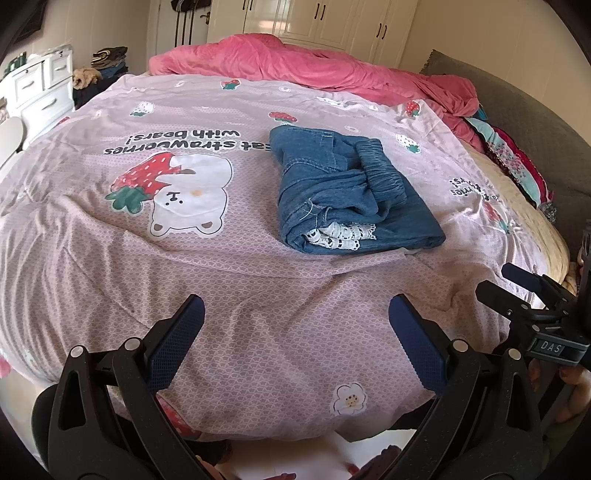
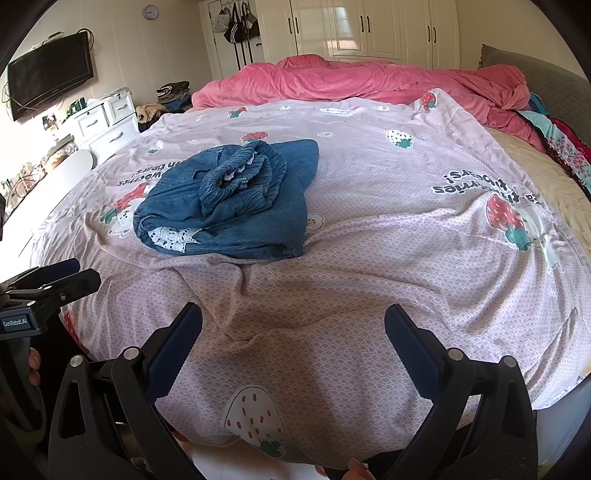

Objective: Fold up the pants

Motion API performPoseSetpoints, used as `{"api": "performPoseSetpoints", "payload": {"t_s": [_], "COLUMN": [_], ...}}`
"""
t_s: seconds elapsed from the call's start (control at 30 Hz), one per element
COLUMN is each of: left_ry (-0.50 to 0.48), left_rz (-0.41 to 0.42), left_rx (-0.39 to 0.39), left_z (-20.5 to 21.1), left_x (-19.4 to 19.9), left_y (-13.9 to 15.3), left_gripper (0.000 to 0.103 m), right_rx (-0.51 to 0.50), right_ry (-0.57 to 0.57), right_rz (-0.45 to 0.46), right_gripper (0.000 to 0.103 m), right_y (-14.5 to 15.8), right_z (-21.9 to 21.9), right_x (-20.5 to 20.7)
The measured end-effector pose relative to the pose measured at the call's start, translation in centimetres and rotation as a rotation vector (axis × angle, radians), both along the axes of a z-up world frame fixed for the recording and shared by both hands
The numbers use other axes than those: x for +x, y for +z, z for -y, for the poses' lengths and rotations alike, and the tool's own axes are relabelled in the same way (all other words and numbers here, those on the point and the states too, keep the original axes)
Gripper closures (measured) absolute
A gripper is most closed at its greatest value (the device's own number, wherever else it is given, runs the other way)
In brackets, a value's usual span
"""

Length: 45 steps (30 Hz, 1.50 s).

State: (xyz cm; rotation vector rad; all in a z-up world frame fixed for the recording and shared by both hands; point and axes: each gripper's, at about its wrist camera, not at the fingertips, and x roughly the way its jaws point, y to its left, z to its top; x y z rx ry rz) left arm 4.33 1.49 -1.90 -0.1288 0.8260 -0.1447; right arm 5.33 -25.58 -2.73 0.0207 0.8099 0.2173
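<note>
The pants, blue denim with an elastic waistband and a strip of white lace showing at the near edge, lie folded into a compact bundle on the bed sheet, a pale pink sheet printed with strawberries, flowers and a white bear. In the left wrist view the bundle sits ahead and a little to the right of centre, beside the bear print; in the right wrist view the pants lie ahead and to the left, partly covering that print. The left gripper hovers over the near part of the sheet, well apart from the pants, its jaws spread wide with nothing between them. The right gripper hangs likewise over the near sheet, jaws wide and holding nothing. Each gripper shows at the edge of the other's view. Behind the sheet a rumpled pink blanket runs across the far side of the bed, with white wardrobe doors beyond it. A white dresser stands to the left, and a dark television hangs on the wall above it.
</note>
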Motion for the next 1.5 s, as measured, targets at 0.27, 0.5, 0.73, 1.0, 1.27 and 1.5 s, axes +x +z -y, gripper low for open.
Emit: {"api": "performPoseSetpoints", "payload": {"t_s": [0.27,0.5,0.73,1.0,1.27,1.5], "left_ry": [-0.002,-0.013,-0.018,0.011,0.061,0.282], "left_rz": [-0.004,-0.001,-0.005,-0.030,0.017,-0.051], "left_rx": [-0.006,-0.024,-0.026,0.068,0.015,0.121], "left_z": [0.0,-0.3,-0.7,-0.2,-1.9,-10.7], "left_x": [0.1,0.2,0.6,1.3,1.5,7.4], "left_y": [-0.1,-0.2,-0.2,-0.5,0.4,0.3], "left_gripper": [0.009,0.009,0.009,0.009,0.009,0.009], "right_rx": [-0.004,-0.032,-0.057,-0.070,-0.079,-0.149], "right_ry": [-0.005,-0.019,-0.044,-0.092,-0.231,-0.439], "right_rz": [-0.001,-0.002,-0.010,-0.019,0.001,0.003], "right_gripper": [0.004,0.004,0.004,0.004,0.004,0.004], "right_y": [-0.1,-0.2,-0.4,-0.5,0.5,1.1], "right_z": [0.1,0.0,0.3,1.6,6.8,17.7], "right_x": [0.1,0.1,0.4,1.3,3.5,9.0]}}
